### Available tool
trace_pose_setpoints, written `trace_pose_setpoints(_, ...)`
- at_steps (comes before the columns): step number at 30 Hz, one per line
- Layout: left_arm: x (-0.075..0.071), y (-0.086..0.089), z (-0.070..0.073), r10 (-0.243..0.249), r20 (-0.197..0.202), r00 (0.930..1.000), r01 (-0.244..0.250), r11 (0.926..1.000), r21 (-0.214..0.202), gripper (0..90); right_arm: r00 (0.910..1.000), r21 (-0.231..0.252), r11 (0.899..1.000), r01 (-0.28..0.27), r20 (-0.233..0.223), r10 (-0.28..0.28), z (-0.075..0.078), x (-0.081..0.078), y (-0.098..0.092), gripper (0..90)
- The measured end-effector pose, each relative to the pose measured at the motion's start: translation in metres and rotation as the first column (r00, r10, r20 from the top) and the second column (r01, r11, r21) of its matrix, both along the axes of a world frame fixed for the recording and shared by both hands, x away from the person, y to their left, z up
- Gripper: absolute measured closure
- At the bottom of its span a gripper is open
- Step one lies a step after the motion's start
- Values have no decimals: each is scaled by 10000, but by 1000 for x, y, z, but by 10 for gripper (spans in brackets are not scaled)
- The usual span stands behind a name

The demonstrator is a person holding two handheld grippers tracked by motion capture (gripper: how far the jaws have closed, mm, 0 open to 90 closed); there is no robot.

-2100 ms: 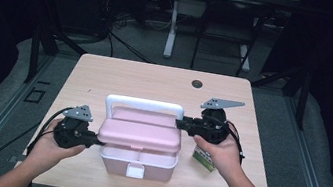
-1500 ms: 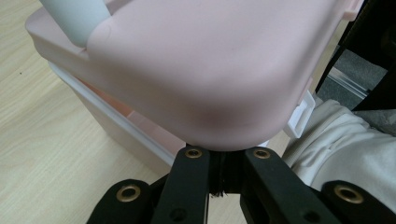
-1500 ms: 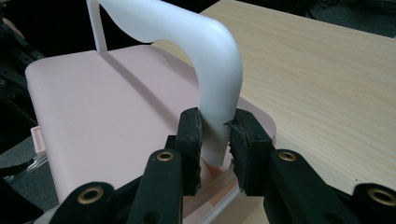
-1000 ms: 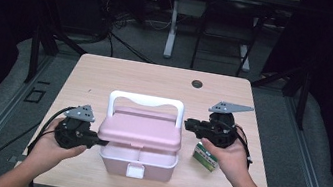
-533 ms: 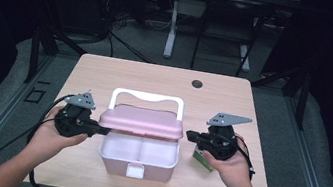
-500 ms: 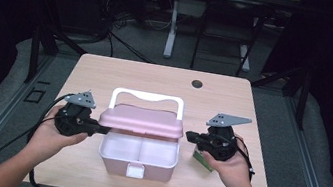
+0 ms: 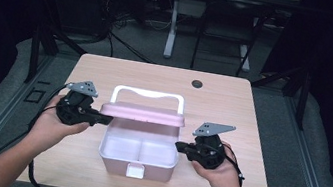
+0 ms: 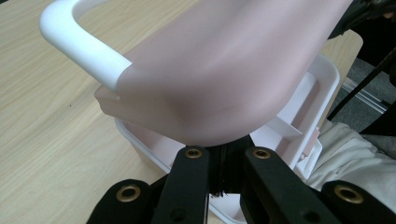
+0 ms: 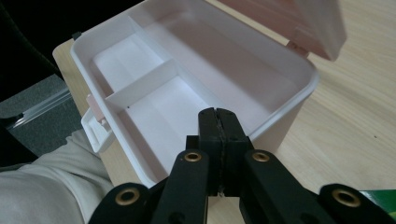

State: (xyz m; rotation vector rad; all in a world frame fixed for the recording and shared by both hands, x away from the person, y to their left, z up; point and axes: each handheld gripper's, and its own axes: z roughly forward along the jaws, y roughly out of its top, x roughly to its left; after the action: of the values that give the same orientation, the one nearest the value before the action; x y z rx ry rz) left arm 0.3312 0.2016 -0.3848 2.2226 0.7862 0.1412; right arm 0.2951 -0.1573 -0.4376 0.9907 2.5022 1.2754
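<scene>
One box [image 7: 138,156], one lid [image 7: 143,114], two grippers [image 7: 102,120] [image 7: 180,147]

Light wooden table [image 7: 234,99] on grey floor [image 7: 325,164], dark surroundings.

No writing, label, brand, number or sign can be read anywhere in these pictures. The pink box [image 7: 140,142] with its raised lid [image 7: 143,114] and white handle [image 7: 148,94] bears no print on any side that shows. A green thing [image 9: 380,192] at the lower right corner of the right gripper view is cut off by the edge, and nothing on it can be made out. The table [image 7: 233,104] top is plain wood grain.
</scene>
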Motion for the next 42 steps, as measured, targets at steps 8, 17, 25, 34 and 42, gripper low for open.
trace_pose_setpoints(8,6,1,4,74,43,10000,-73,9998,-172,900,9994,-265,9991,-340,-108,337,-11,-1,13,900)
trace_pose_setpoints(17,10,0,7,140,17,9999,-140,9999,-47,900,9959,-788,9930,-885,-248,868,-23,-3,30,900)
trace_pose_setpoints(25,14,-2,11,168,49,9998,-168,9997,147,900,9927,-1034,9886,-1092,-622,1032,-30,-2,34,900)
trace_pose_setpoints(34,18,-3,14,231,20,9997,-231,9994,238,900,9912,-1231,9855,-1170,-763,1081,-34,-2,37,882)
trace_pose_setpoints(42,21,-3,17,256,14,9997,-256,9991,329,900,9900,-1281,9839,-1244,-831,1144,-33,-3,37,900)
